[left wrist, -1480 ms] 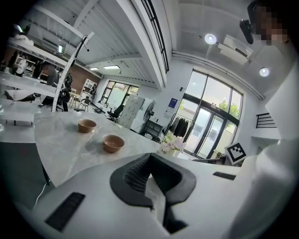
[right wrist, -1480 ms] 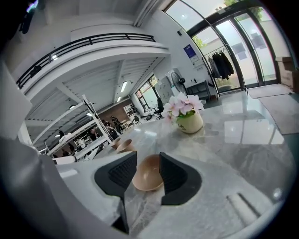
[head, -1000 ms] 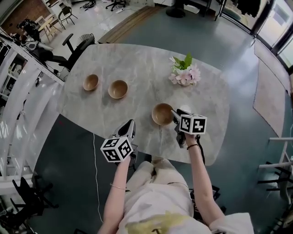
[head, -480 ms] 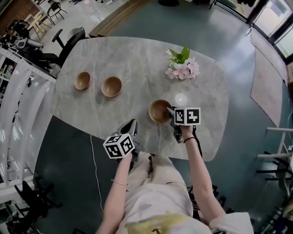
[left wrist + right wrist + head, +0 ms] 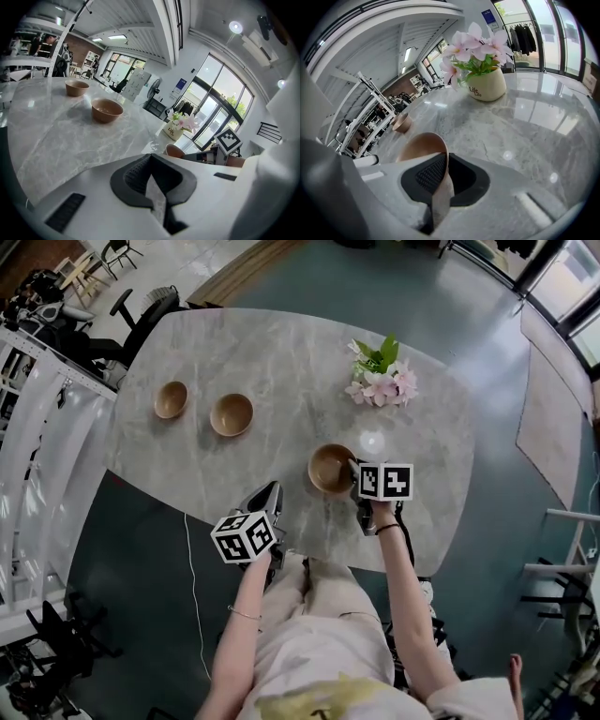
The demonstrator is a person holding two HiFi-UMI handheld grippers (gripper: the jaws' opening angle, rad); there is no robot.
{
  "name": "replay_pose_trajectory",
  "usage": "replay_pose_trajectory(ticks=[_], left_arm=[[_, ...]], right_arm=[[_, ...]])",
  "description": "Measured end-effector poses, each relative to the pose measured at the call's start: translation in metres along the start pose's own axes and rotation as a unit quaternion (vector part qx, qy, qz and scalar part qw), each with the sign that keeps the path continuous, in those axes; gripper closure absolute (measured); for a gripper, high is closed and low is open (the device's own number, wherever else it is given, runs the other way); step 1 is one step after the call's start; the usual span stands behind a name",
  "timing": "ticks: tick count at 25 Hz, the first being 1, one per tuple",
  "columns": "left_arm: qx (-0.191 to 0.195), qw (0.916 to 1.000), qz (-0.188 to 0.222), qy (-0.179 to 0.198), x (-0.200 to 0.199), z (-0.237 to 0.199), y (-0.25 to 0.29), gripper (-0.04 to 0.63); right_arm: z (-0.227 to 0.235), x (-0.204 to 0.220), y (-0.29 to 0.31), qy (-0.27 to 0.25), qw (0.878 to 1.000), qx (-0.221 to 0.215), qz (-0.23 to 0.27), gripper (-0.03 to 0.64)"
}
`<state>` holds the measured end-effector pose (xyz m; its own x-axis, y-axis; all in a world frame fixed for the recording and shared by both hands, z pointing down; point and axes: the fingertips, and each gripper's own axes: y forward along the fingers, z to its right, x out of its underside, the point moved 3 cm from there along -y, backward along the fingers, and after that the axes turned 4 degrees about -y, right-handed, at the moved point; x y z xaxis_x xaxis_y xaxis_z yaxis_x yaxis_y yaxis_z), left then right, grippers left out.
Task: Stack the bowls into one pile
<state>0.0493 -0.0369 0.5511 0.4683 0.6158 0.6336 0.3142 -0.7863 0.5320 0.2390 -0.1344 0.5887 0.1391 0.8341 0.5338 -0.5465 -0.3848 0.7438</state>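
One stiff, likely light bowl [image 5: 331, 469] near the flower pot [image 5: 380, 395]: right gripper [image 5: 355, 469] just closed on its rim; left gripper [image 5: 272, 493] pinched together, empty.

near bowl [image 5: 330, 468]: brown, round, sitting upright by the table's [image 5: 281, 352] front edge, rim being pinched in the right gripper [image 5: 355, 470], whose jaws have just been closing | middle bowl [image 5: 232, 414]: same brown, standing upright, well apart to the left | far bowl [image 5: 171, 399]: smaller, sitting near it, not touching
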Motion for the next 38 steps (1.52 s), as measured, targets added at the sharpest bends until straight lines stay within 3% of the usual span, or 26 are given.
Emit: replay_pose_trajectory(ticks=[21,38], left_arm=[[-0.039,0.9963,0.076,-0.004,-0.065,-0.037,-0.025,0.595],[-0.014,0.9986,0.05,-0.002,-0.128,-0.135,-0.038,0.595]], right_arm=[[-0.061,-0.048,0.009,0.003,0.998,-0.052,0.041,0.594],[-0.15,-0.105,0.07,0.014,0.995,-0.026,0.091,0.595]])
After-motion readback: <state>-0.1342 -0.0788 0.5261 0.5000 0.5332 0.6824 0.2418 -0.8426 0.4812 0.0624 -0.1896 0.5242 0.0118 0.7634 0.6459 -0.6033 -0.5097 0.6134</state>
